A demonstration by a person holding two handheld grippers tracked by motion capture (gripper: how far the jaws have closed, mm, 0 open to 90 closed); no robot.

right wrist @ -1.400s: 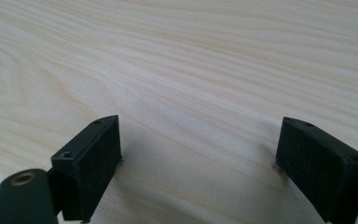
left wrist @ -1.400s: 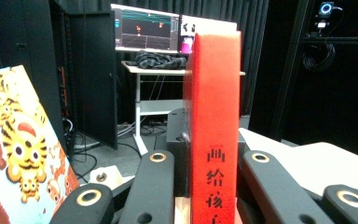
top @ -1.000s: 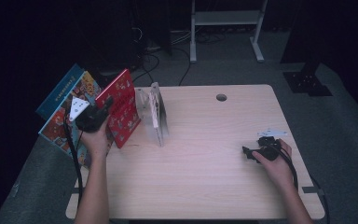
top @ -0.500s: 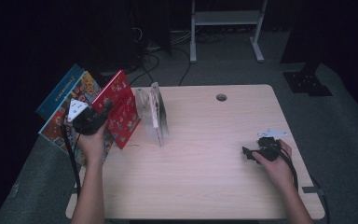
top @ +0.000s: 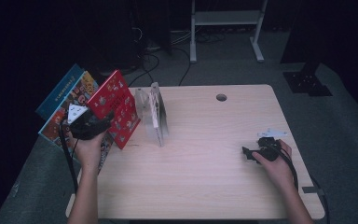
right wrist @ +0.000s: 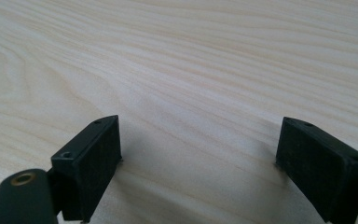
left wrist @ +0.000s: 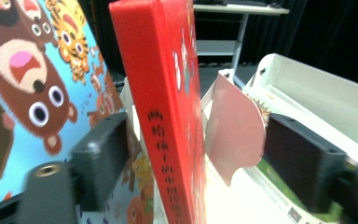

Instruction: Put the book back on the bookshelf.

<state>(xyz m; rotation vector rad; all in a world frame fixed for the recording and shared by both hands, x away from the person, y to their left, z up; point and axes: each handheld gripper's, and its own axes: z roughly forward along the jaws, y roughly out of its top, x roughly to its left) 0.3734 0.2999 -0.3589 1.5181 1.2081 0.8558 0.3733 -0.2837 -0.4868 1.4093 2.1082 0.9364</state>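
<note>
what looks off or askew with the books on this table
The red book leans tilted against the blue animal book instead of standing in the white file holder, and both books overhang the table at its left edge. The left gripper, jaws just opened, straddles the red book without pressing it.

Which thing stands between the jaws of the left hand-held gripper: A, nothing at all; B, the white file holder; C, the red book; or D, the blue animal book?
C: in the left gripper view the red book stands upright between the left hand-held gripper jaws, untouched.
</note>
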